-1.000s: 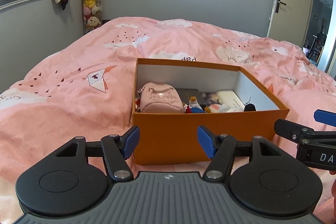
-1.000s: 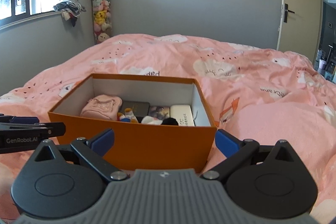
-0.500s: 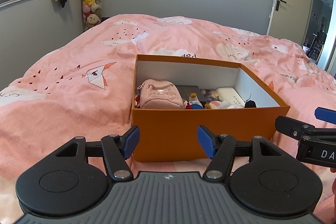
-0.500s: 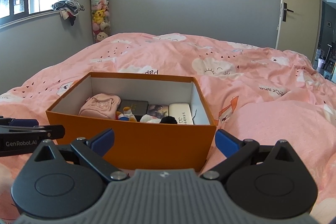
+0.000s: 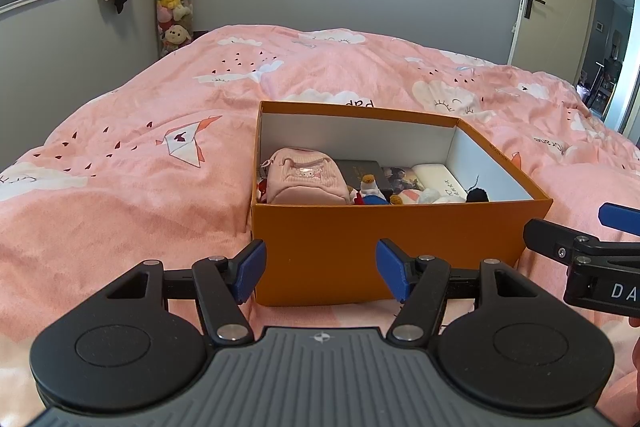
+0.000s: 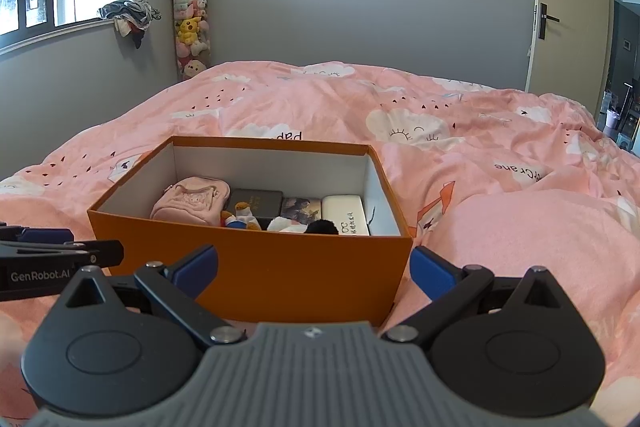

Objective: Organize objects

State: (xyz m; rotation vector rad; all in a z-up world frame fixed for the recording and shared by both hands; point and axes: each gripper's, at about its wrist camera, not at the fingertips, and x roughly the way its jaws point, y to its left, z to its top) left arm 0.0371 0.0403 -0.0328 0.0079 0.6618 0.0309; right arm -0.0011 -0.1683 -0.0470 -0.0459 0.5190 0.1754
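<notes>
An orange box (image 5: 384,247) (image 6: 280,267) with white inner walls lies open on the pink bed. Inside it sit a small pink backpack (image 5: 304,181) (image 6: 192,199), a dark flat case (image 6: 256,201), a picture card (image 6: 301,207), a white case (image 6: 346,215), a small plush figure (image 6: 240,215) and a black pompom (image 6: 322,227). My left gripper (image 5: 320,269) is open just in front of the box's near wall, nothing between its blue pads. My right gripper (image 6: 314,265) is open wider, before the same wall, also empty.
The pink patterned duvet (image 5: 140,167) covers the bed all around the box. A tall tube of plush toys (image 6: 190,27) stands in the far corner by the window sill with clothes (image 6: 128,11). A door (image 6: 568,7) is at the right.
Both views have tilted slightly, so the box sits a little lower in the frames and more of its inside shows. The grippers' openings are unchanged.
</notes>
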